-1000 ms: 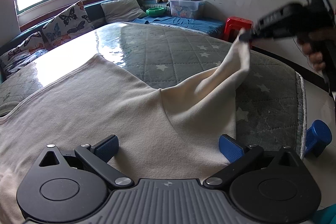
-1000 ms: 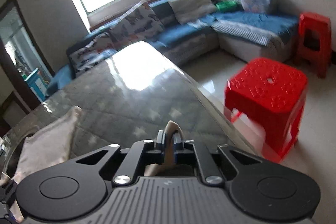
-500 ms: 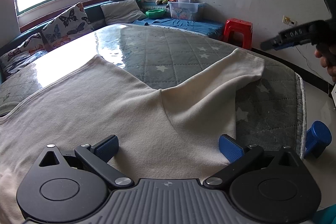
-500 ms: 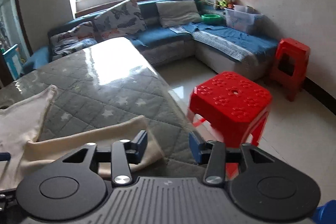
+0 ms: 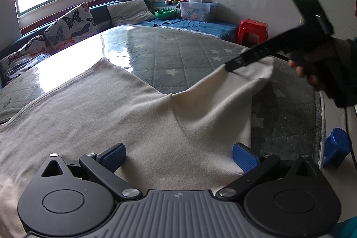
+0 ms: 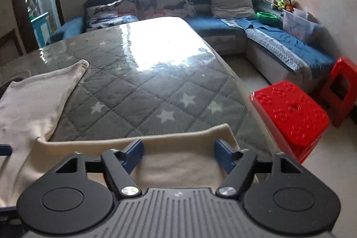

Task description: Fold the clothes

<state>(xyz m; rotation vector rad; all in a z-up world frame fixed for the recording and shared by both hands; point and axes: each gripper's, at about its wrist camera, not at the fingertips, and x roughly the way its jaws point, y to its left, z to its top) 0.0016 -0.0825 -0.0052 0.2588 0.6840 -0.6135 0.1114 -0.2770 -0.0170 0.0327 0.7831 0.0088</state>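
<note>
A cream long-sleeved garment (image 5: 125,117) lies spread on the grey star-quilted table (image 5: 178,52). My left gripper (image 5: 179,156) hovers open just over its body, with cloth below the blue pads and nothing pinched. One sleeve (image 5: 223,90) runs out to the right. A hand holds my right gripper (image 5: 234,64) low over that sleeve's end. In the right wrist view the right gripper (image 6: 178,154) has its jaws opening. The sleeve (image 6: 178,166) lies flat beneath and between them, and the pads do not press on it. The garment's body (image 6: 29,104) shows at the left.
The table's right edge (image 5: 321,126) drops to a tiled floor, where a blue object (image 5: 337,148) sits. Two red stools (image 6: 290,113) (image 6: 341,86) stand beside the table. A blue corner sofa (image 6: 279,44) with cushions, toys and a plastic box (image 5: 196,11) lines the far walls.
The right gripper, which held the sleeve end up in the air, let it go and opened. The sleeve dropped flat onto the table, and the gripper came down over its end. The left gripper stayed still.
</note>
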